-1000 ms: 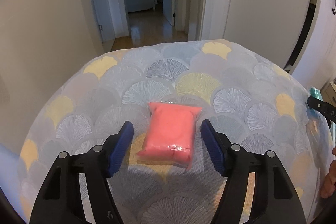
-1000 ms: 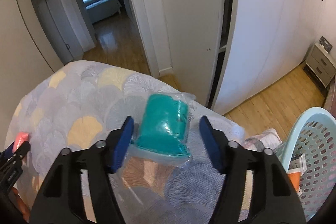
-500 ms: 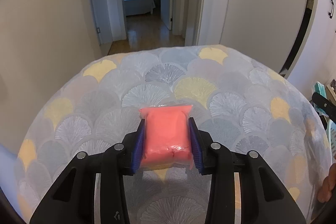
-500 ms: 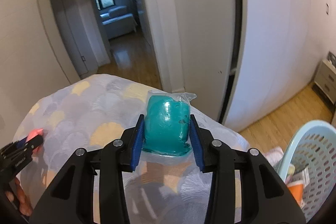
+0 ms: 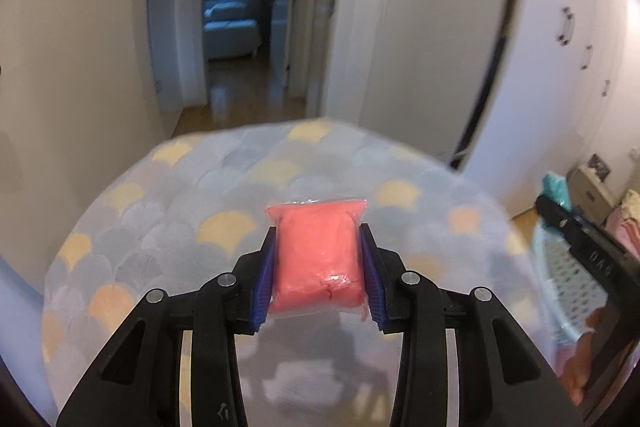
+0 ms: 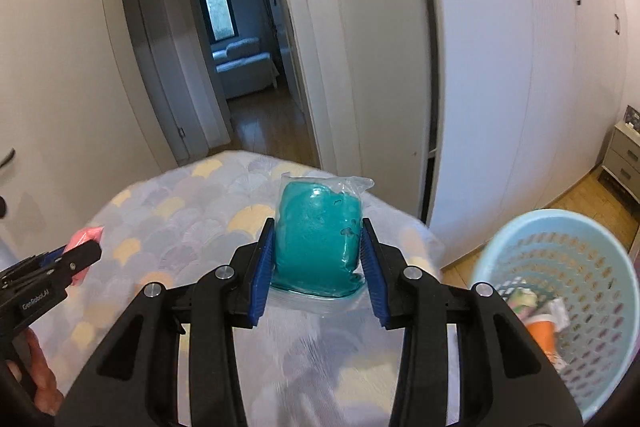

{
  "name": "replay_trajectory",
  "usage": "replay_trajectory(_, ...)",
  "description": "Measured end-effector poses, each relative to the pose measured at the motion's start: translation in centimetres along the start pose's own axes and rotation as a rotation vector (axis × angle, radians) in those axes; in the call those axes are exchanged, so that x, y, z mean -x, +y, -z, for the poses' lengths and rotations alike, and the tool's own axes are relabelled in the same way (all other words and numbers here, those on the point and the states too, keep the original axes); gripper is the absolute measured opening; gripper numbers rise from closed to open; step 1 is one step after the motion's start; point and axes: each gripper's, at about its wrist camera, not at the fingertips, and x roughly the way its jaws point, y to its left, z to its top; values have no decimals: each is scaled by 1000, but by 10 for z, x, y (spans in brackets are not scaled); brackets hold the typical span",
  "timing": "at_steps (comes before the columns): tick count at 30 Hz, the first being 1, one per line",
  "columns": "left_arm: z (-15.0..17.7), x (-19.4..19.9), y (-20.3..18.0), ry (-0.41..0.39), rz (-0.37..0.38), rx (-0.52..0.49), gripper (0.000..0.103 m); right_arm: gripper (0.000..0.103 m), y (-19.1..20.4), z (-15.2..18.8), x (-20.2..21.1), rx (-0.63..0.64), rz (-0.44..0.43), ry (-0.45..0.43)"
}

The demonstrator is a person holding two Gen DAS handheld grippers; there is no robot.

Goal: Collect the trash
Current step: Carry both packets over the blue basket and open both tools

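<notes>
My left gripper (image 5: 318, 267) is shut on a pink clay bag (image 5: 318, 255) and holds it lifted above the patterned bedspread (image 5: 200, 195). My right gripper (image 6: 318, 259) is shut on a teal clay bag (image 6: 318, 239), also lifted above the bedspread (image 6: 180, 223). The left gripper with the pink bag (image 6: 86, 239) shows at the left edge of the right wrist view. The right gripper's black body (image 5: 584, 251) shows at the right edge of the left wrist view. A light blue perforated basket (image 6: 576, 267) stands to the right of the bed.
The basket holds several pieces of trash, including an orange cup (image 6: 540, 335). It shows blurred in the left wrist view (image 5: 560, 275). White wardrobe doors (image 6: 540, 67) stand on the right. An open doorway (image 6: 240, 67) lies beyond the bed. A small drawer unit (image 6: 624, 155) stands at far right.
Both grippers shut on their bags and lifted them off the bedspread. The views rose and swung toward the basket on the right.
</notes>
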Motion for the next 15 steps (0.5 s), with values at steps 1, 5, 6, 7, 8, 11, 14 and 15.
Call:
replay_trajectory(1, -1, 8, -8, -18, 11, -8, 37, 38, -4, -1, 13, -4, 2, -17)
replay_trajectory(5, -10, 44, -57, -91, 78, -61, 37, 38, -26, -8, 67, -10, 42, -72)
replay_trajectory(6, -11, 49, -67, -103, 92, -74, 37, 38, -33, -9, 77, -20, 43, -81)
replay_trajectory(7, -12, 53, -77, -112, 109, -86, 37, 38, -44, -10, 91, -34, 58, -92)
replay_trajectory(8, -13, 59, -94, -118, 145, -101, 37, 38, -51, -10, 100, -41, 75, -97)
replay_trajectory(11, -14, 65, -132, -127, 210, -135, 37, 38, -83, -10, 126, -84, 119, -110)
replay_trajectory(14, -11, 63, -170, -111, 237, -171, 37, 38, -116, -10, 146, -119, 169, -118)
replay_trajectory(15, -10, 61, -179, -102, 250, -176, 37, 38, -127, -9, 151, -130, 187, -118)
